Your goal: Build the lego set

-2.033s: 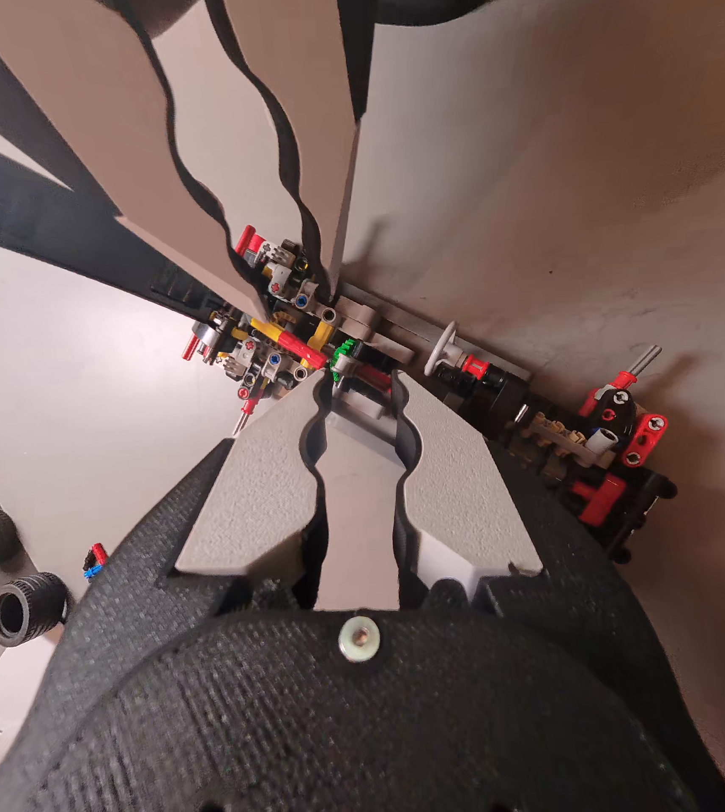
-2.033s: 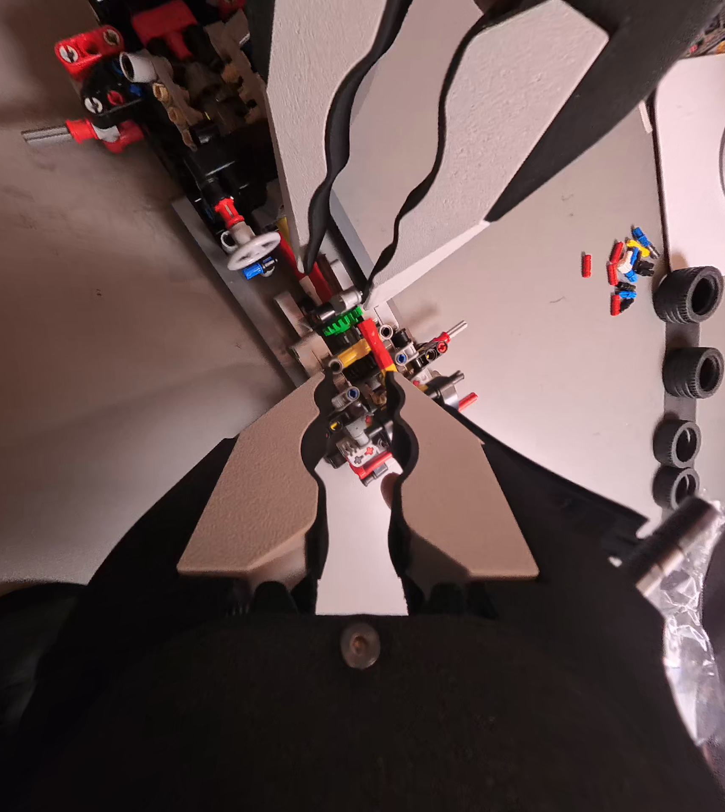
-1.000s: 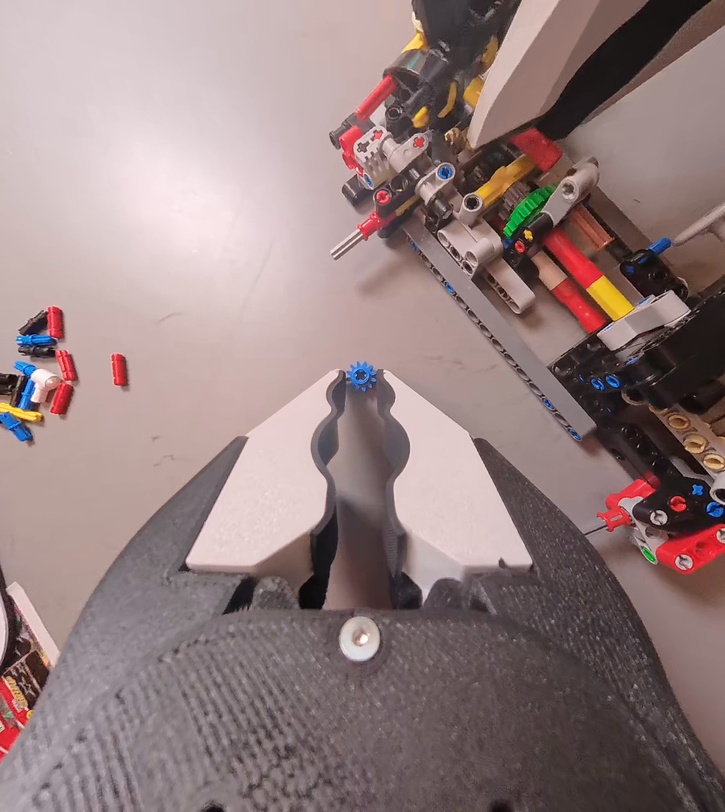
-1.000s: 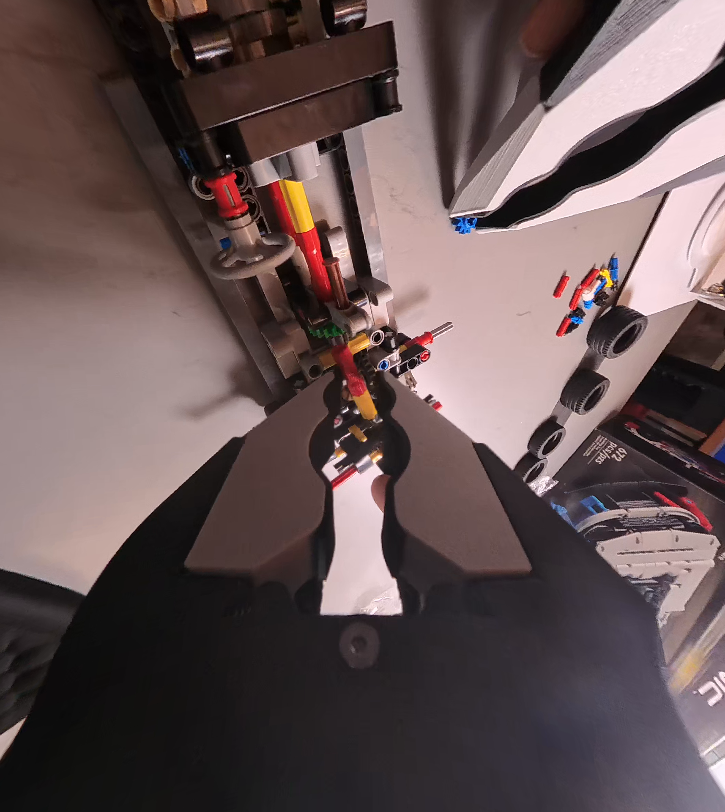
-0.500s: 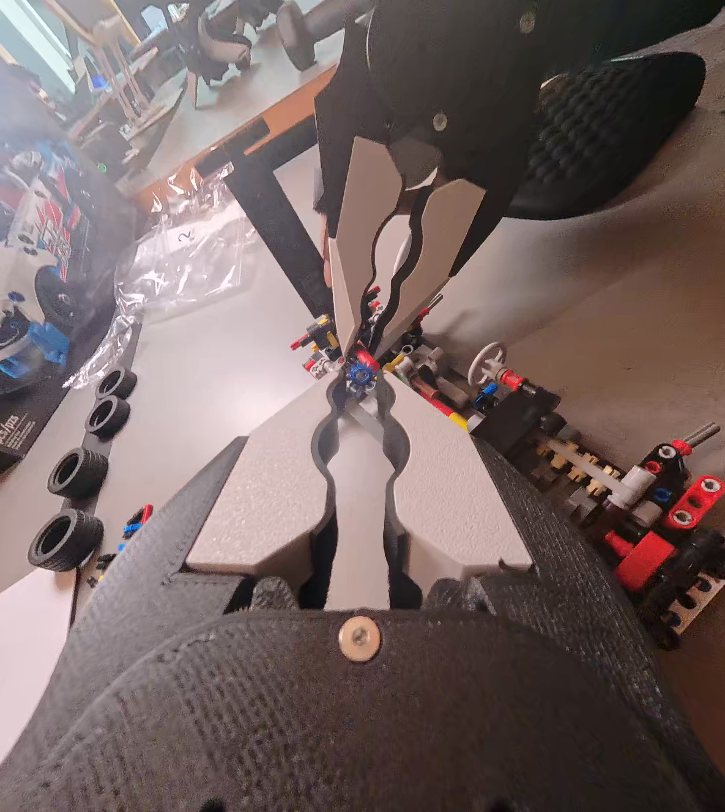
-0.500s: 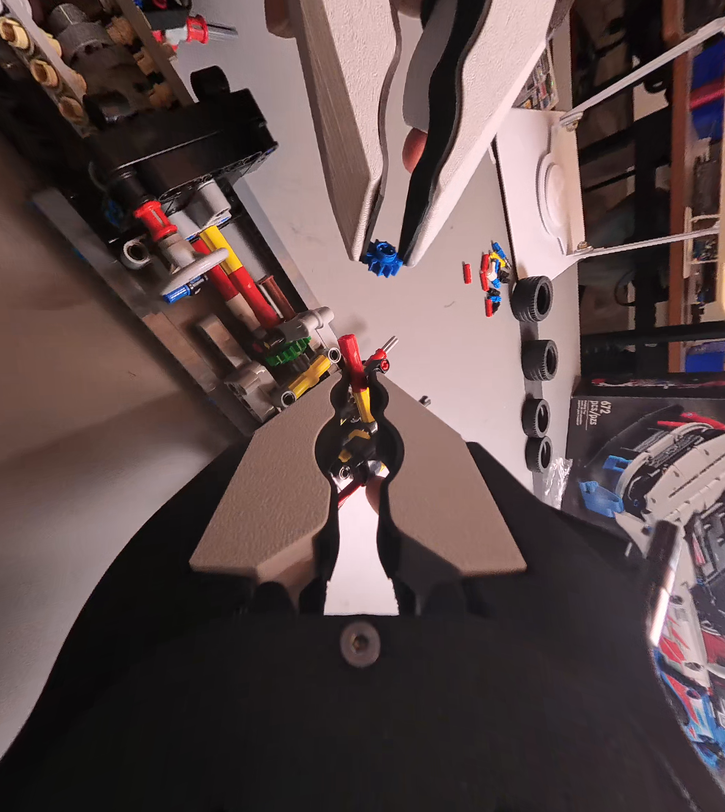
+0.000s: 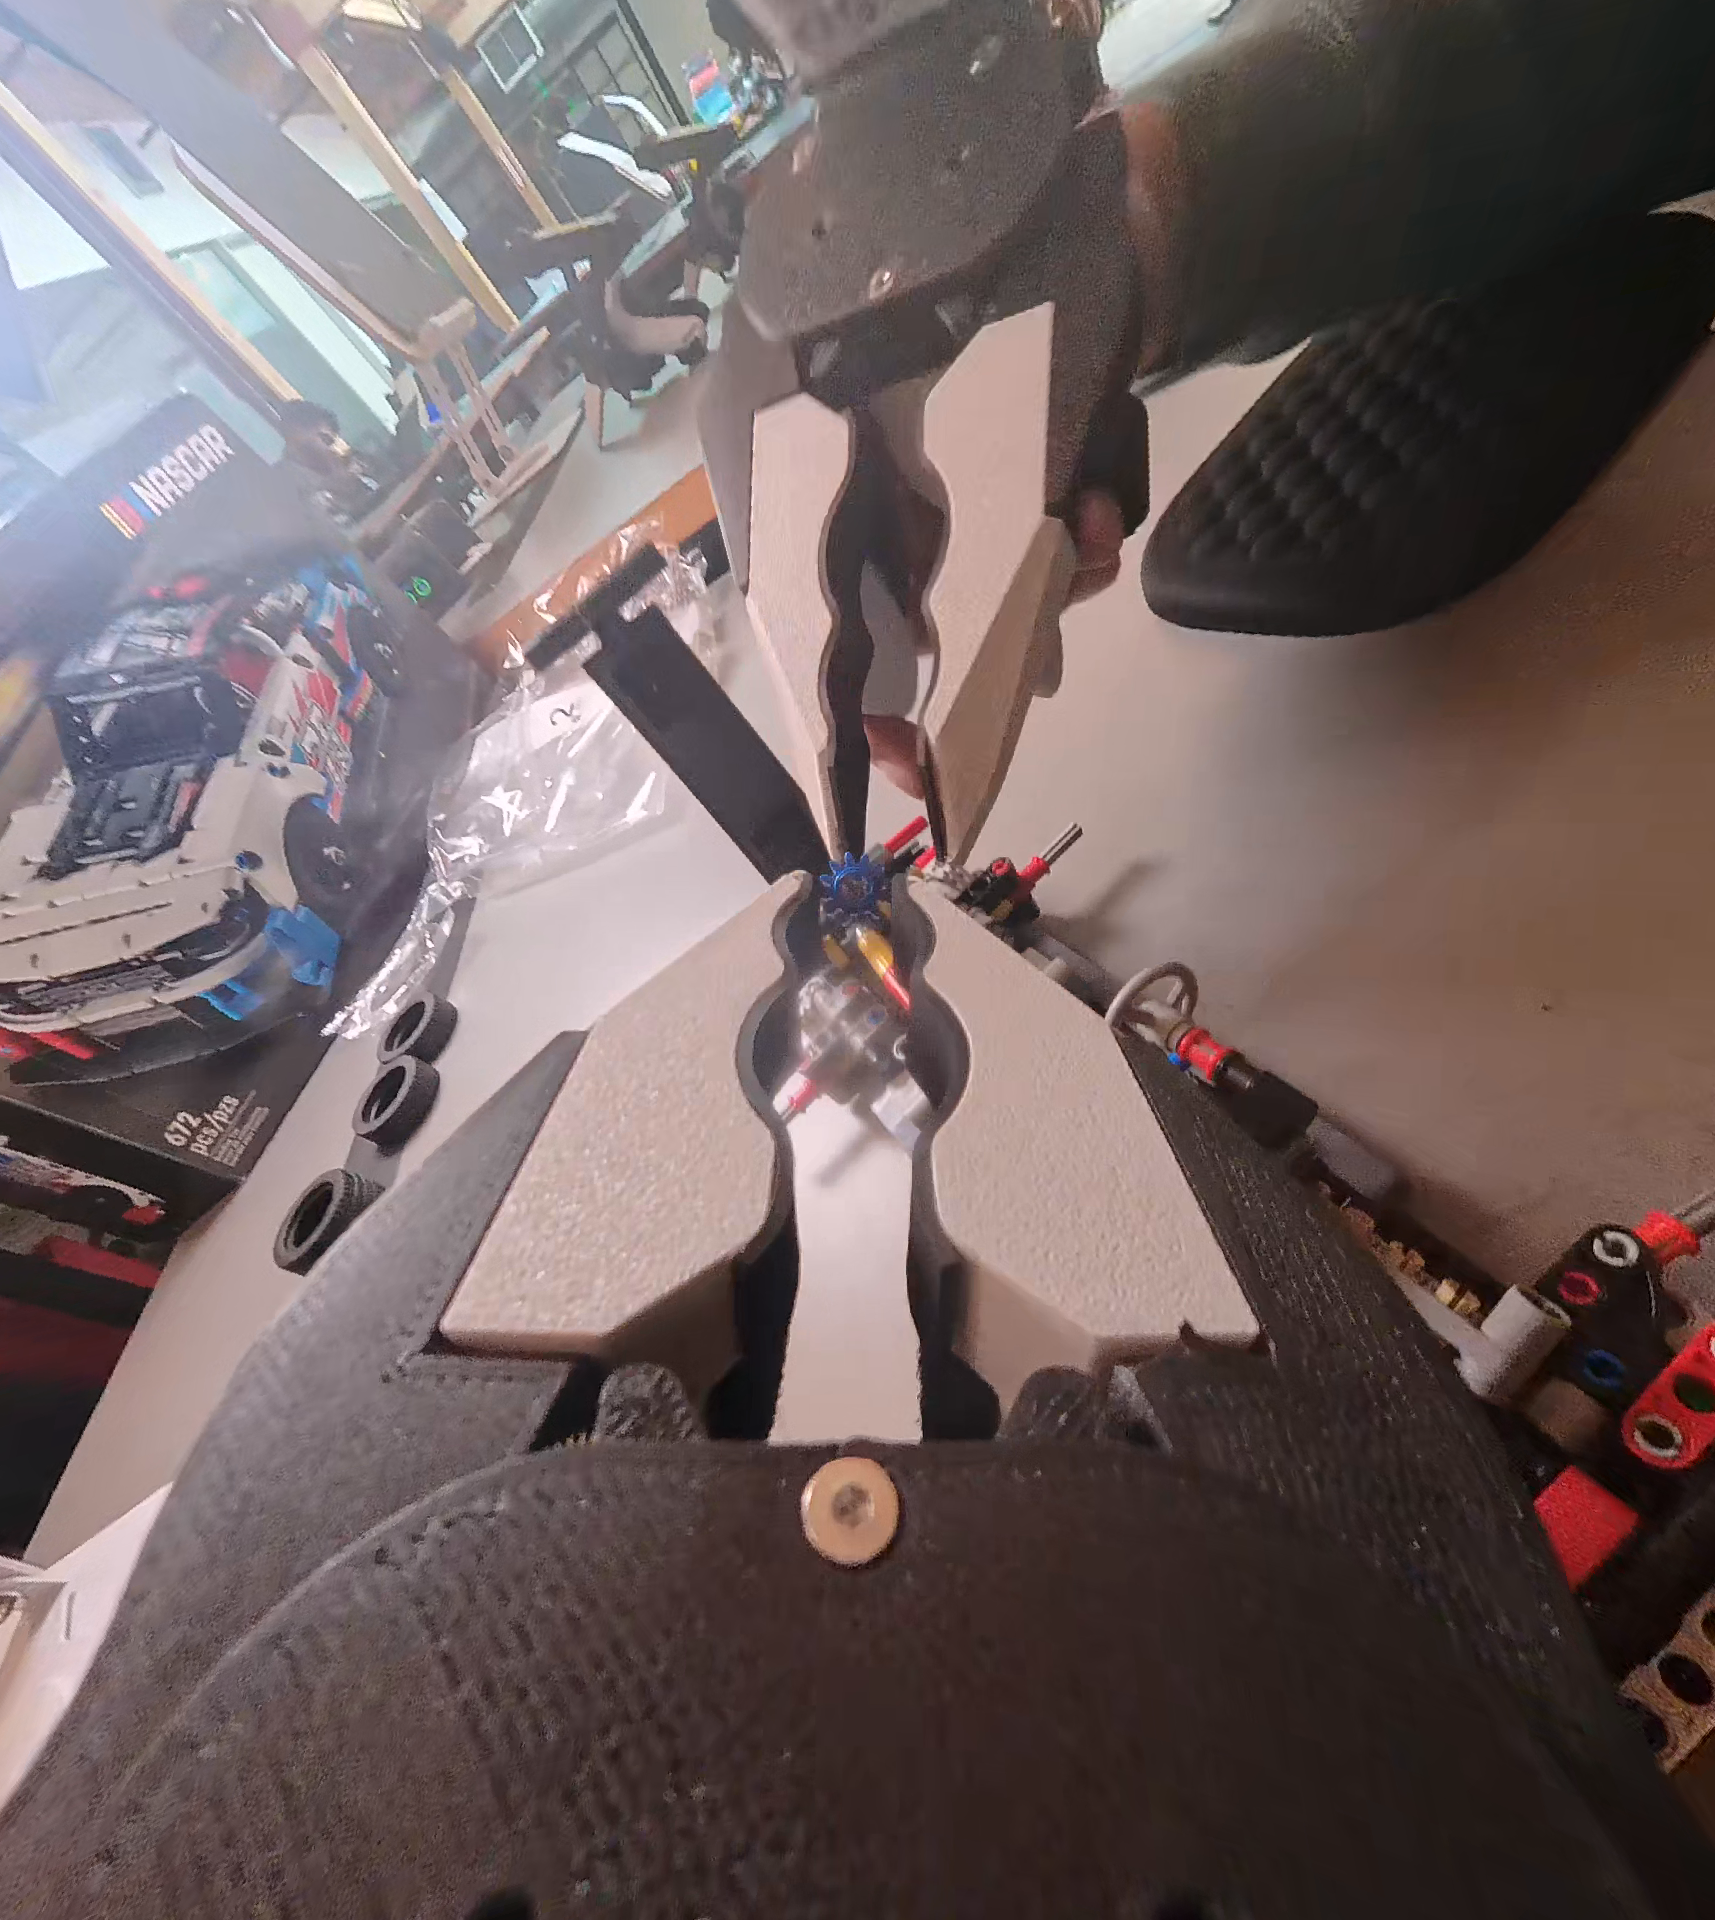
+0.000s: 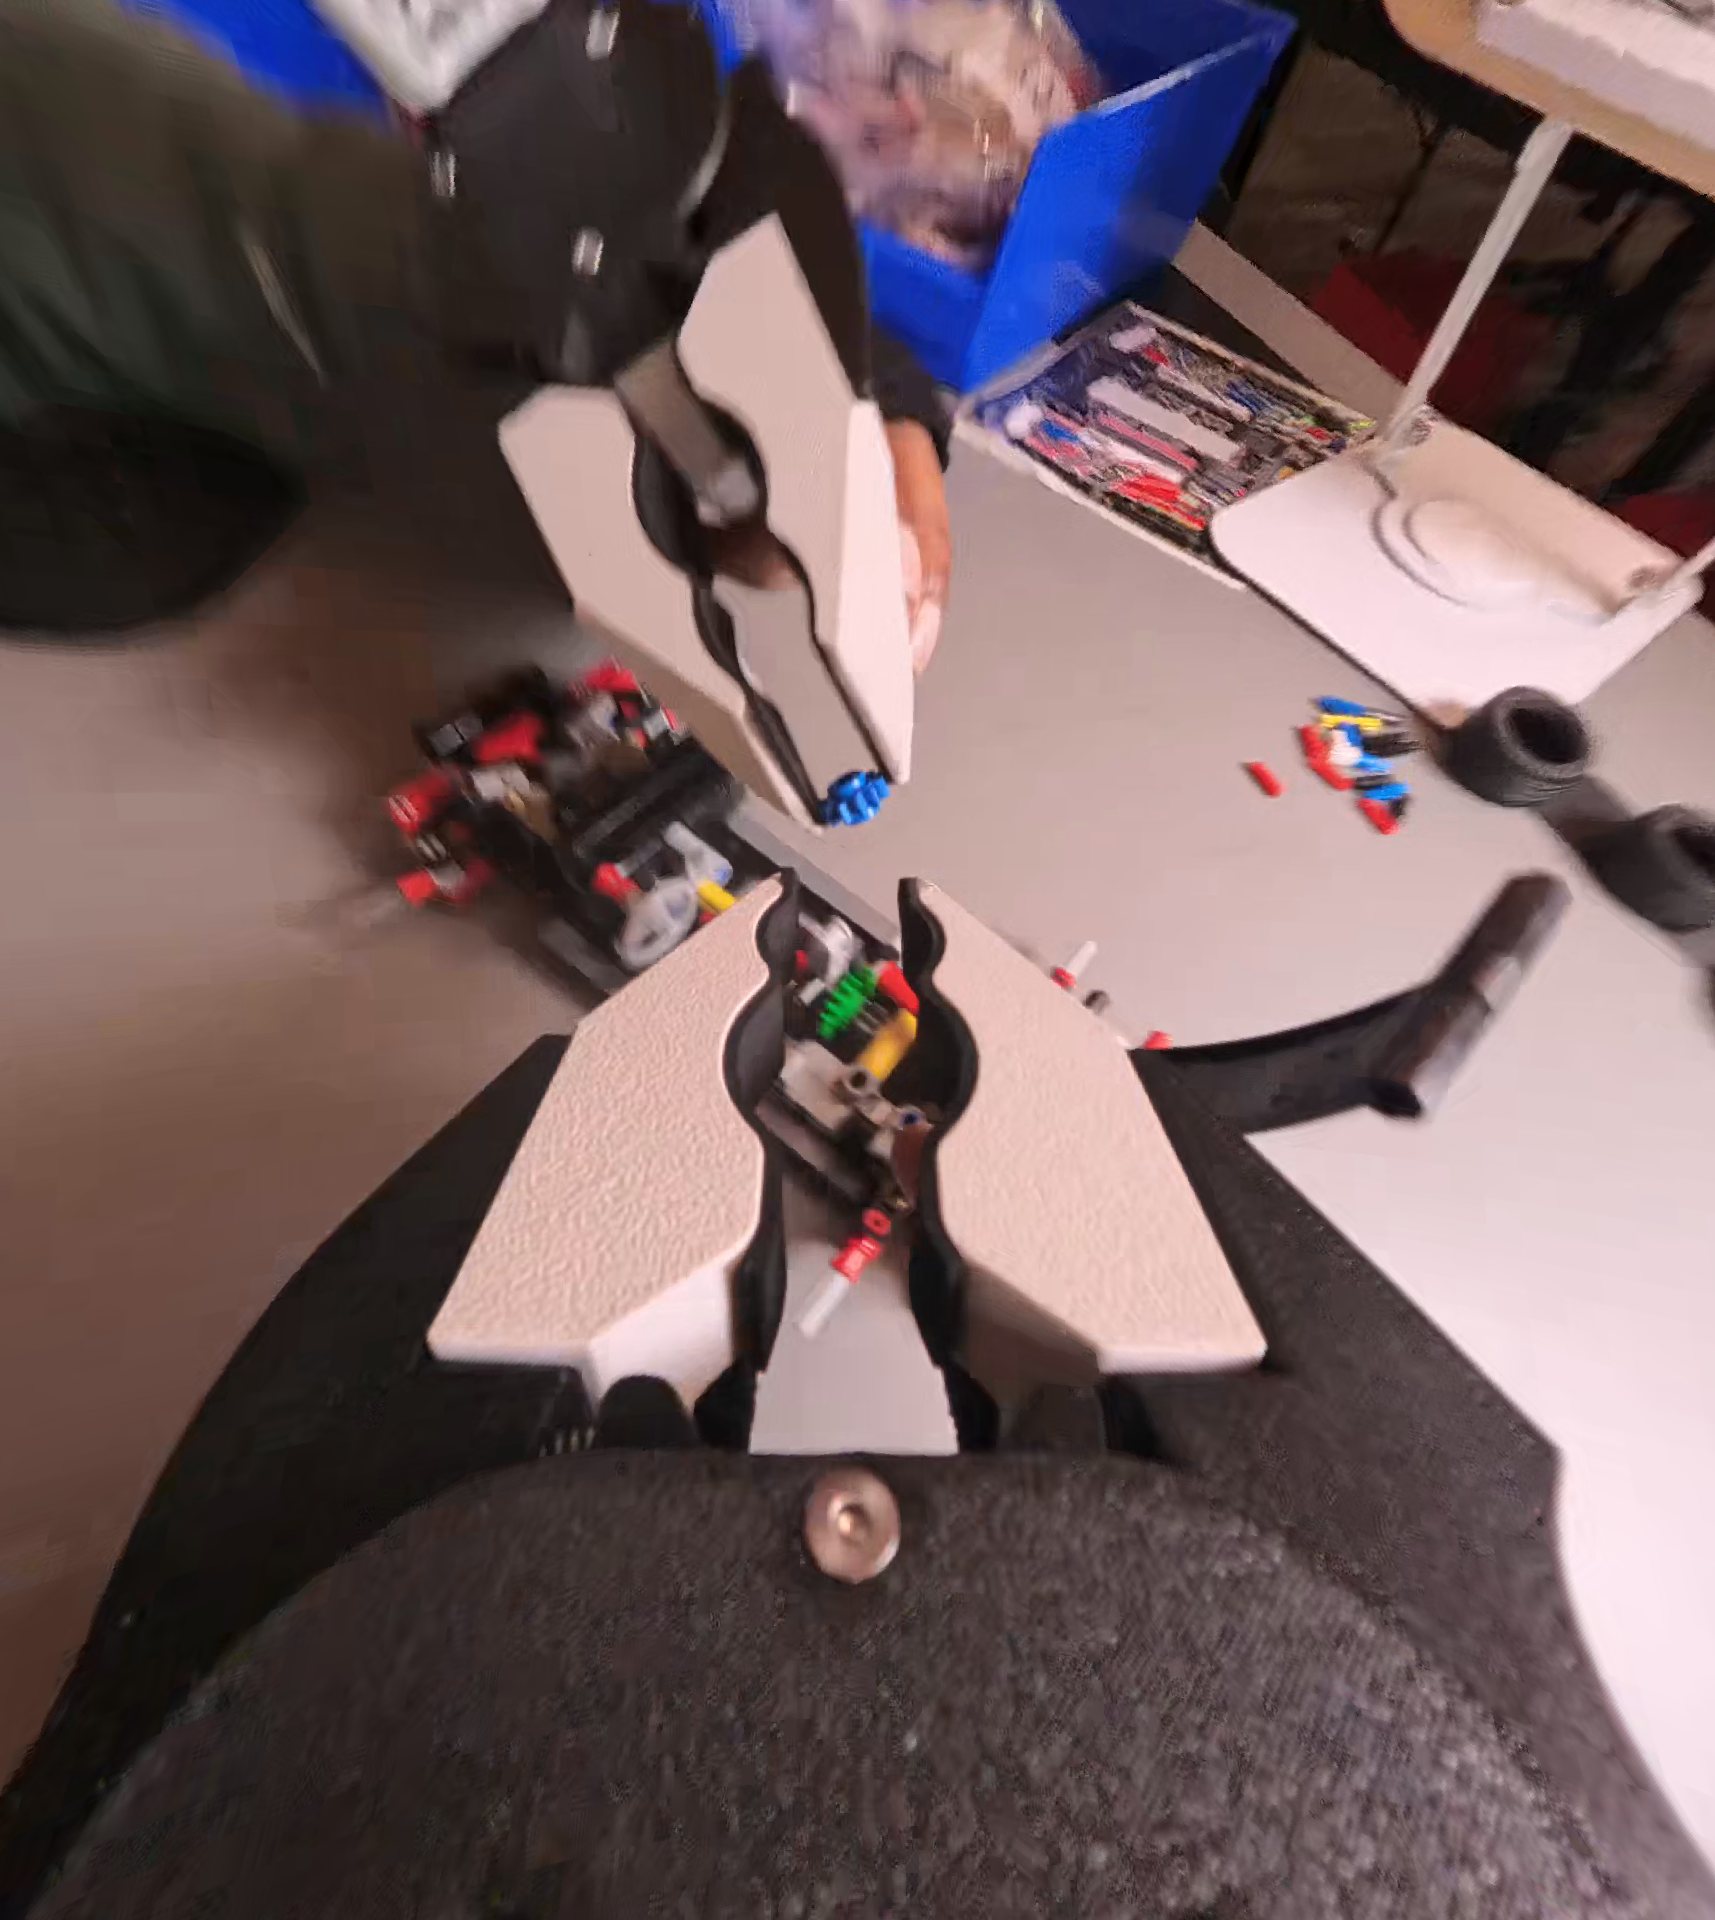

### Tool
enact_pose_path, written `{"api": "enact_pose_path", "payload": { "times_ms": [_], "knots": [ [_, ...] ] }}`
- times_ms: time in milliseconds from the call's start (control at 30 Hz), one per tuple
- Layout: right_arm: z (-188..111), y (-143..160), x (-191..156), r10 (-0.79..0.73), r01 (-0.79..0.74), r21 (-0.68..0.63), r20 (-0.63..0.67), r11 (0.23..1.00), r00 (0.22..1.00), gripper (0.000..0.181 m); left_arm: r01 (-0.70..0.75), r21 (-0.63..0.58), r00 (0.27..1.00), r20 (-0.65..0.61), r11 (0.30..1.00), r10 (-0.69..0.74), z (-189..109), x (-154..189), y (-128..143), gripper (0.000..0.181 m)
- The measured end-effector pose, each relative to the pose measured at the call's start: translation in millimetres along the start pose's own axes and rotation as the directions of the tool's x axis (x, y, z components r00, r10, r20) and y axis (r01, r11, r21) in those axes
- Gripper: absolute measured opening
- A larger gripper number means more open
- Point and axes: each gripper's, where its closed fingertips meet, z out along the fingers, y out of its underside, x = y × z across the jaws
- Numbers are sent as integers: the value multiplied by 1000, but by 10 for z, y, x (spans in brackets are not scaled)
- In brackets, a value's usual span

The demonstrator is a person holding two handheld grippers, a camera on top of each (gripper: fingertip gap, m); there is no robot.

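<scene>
Gear-fitting is the step in hand: your left tool (image 7: 855, 891) is pinched shut on a small blue gear (image 7: 853, 883) at its very tips, held in the air just above the front end of the chassis (image 8: 614, 821) on the counter (image 8: 1092, 831). Your right tool (image 8: 840, 896) straddles that front end, its jaws close around the green gear (image 8: 845, 1003) and yellow axle parts, though the blurred view leaves it unclear whether they actually clamp the model. Next, I judge, you need to line the gear's hole up with a free axle and push it on squarely while the right tool steadies the frame. Printed branding shows on the black set box (image 7: 136, 790) at your left, beside four loose tyres (image 7: 396, 1091).
</scene>
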Motion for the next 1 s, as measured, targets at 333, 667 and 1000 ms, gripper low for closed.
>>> {"api": "enact_pose_path", "payload": {
  "times_ms": [333,667,1000],
  "knots": [
    [-30,-194,-84,351,-391,148,236,909,906,15,-74,-9,995,66,997,74,2,-26,-96,12],
    [1,-132,-10,477,-519,135,255,844,841,8,-111,-61,991,64,992,115,60,17,-42,12],
    [145,309,86,291,-293,-58,-50,954,955,7,326,-419,918,-75,848,-390,-93,164,470,19]
  ]
}}
